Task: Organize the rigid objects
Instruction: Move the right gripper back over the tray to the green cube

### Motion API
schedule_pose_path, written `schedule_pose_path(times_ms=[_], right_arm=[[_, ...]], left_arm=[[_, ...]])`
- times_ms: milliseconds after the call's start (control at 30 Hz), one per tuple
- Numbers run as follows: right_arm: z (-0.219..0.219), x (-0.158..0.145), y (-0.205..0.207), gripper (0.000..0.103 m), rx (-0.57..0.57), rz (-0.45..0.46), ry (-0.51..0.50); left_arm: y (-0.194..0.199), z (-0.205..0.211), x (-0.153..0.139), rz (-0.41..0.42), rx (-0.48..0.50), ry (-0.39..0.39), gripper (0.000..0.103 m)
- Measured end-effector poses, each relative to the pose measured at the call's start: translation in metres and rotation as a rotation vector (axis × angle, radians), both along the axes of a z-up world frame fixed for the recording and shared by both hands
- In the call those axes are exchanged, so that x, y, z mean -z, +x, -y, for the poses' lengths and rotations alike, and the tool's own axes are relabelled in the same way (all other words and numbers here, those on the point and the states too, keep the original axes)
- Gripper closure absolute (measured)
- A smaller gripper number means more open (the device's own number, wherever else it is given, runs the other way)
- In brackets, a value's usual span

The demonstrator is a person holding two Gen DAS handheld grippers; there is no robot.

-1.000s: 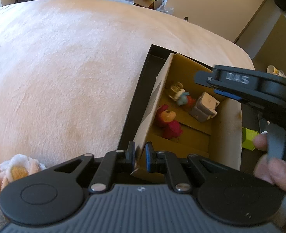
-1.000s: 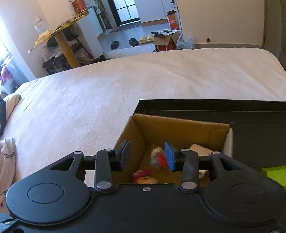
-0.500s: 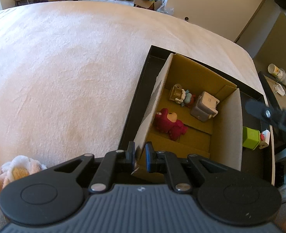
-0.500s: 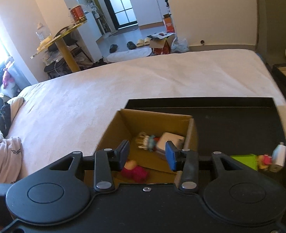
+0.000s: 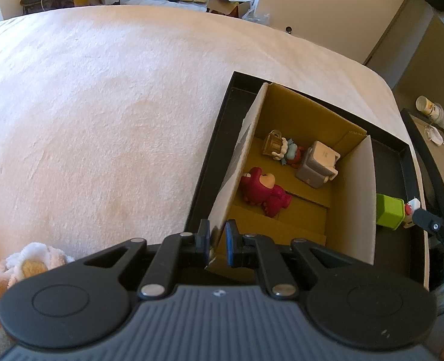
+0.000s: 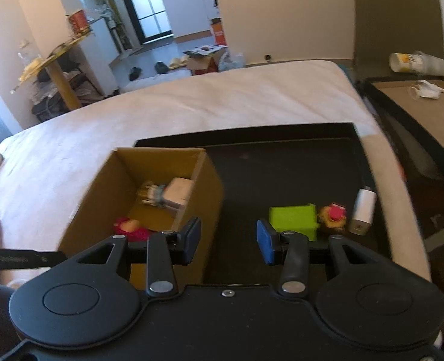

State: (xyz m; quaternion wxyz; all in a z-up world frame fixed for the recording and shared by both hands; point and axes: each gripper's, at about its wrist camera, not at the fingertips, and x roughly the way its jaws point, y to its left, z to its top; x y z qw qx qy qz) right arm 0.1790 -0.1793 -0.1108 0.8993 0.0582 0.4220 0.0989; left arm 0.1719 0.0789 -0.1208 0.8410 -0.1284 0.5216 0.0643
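Note:
A cardboard box [image 5: 358, 198] stands in a black tray [image 5: 209, 162] on the bed. Inside lie a red figure [image 5: 262, 191], a grey-white cube toy [image 5: 318, 165] and a small pale figure [image 5: 279, 147]. My left gripper [image 5: 217, 242] is shut on the box's near corner wall. My right gripper [image 6: 228, 240] stands open over the tray [image 6: 282, 174], just right of the box [image 6: 203, 198], with nothing between its fingers. Ahead of its right finger sit a green block [image 6: 292, 219], a small red-yellow figure [image 6: 333, 218] and a white charger [image 6: 361, 212].
A pale blanket [image 5: 101, 120] covers the bed around the tray. A fluffy cloth [image 5: 32, 258] lies at the near left. Right of the bed is a side table [image 6: 417, 114] with a cup [image 6: 402, 61] and a mask. Shoes and boxes lie on the floor beyond.
My right gripper has swung right, from above the box to over the tray near the green block. The left gripper has kept its hold and place.

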Motion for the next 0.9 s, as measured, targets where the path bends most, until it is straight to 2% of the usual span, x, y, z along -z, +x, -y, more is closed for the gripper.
schedule_pose_path(times_ms=[267, 367, 467, 800, 900], right_arm=[[0.029, 0.015, -0.003, 0.06, 0.065, -0.011, -0.037], [0.033, 0.02, 0.0, 0.054, 0.059, -0.026, -0.034], [0.031, 0.024, 0.001, 0.048, 0.053, -0.026, -0.046], [0.021, 0.046, 0.023, 0.046, 0.086, -0.067, -0.109], [0.017, 0.053, 0.031, 0.043, 0.099, -0.073, -0.128]], left_arm=[[0.001, 0.003, 0.0, -0.002, 0.001, 0.014, 0.093], [0.001, 0.003, 0.0, -0.003, 0.002, 0.018, 0.093], [0.001, 0.003, 0.0, -0.005, 0.0, 0.019, 0.093], [0.002, 0.004, 0.001, -0.01, 0.004, 0.027, 0.093], [0.002, 0.005, 0.002, -0.01, 0.007, 0.03, 0.093]])
